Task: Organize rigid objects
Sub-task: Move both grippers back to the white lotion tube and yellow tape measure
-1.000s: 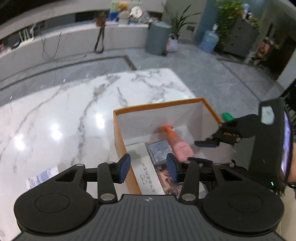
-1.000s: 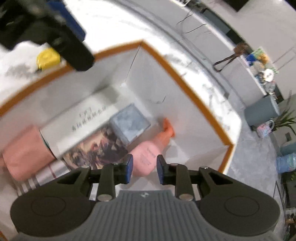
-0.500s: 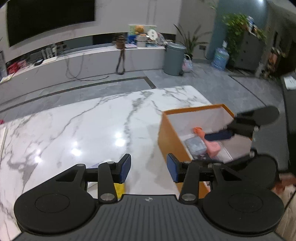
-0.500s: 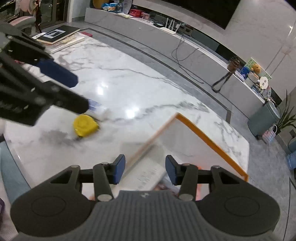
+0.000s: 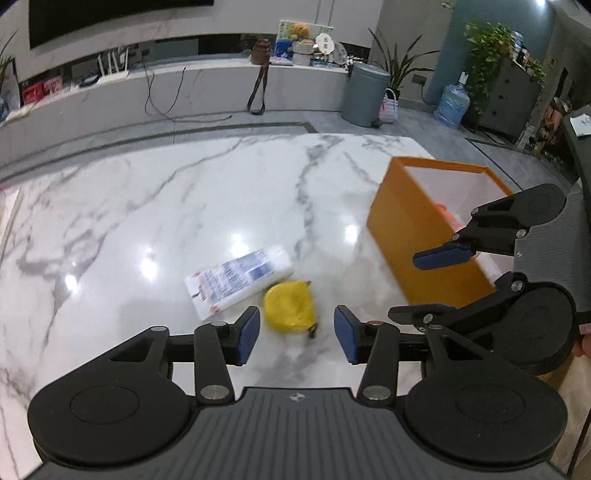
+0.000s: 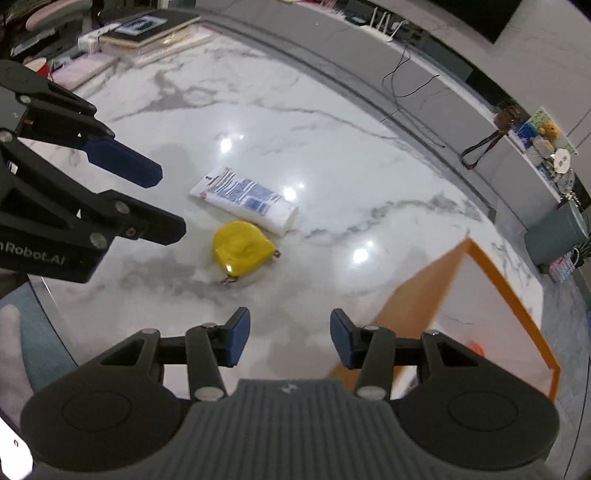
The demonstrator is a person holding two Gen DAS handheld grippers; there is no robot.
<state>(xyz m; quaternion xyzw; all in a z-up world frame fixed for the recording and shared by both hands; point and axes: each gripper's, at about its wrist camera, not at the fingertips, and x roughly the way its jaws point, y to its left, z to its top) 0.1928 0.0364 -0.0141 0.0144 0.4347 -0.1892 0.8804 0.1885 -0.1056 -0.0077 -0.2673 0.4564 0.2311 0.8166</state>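
Note:
A yellow tape measure (image 5: 290,308) lies on the marble table, also in the right wrist view (image 6: 242,254). A white and blue tube (image 5: 240,280) lies just behind it, also in the right wrist view (image 6: 245,199). My left gripper (image 5: 297,336) is open and empty, with the tape measure just ahead between its fingers. My right gripper (image 6: 288,341) is open and empty, above the table between the tape measure and the orange box (image 6: 476,310). The box also shows at the right in the left wrist view (image 5: 417,240). Its contents are mostly hidden.
The marble table (image 5: 147,221) spreads left and far. Books and papers (image 6: 144,33) lie at its far end. Beyond it are a long grey counter (image 5: 184,88), a grey bin (image 5: 364,94) and plants.
Both grippers have pulled away from the box and swung left towards the tape measure and tube. The right gripper has opened wider. The pink bottle stays in the box.

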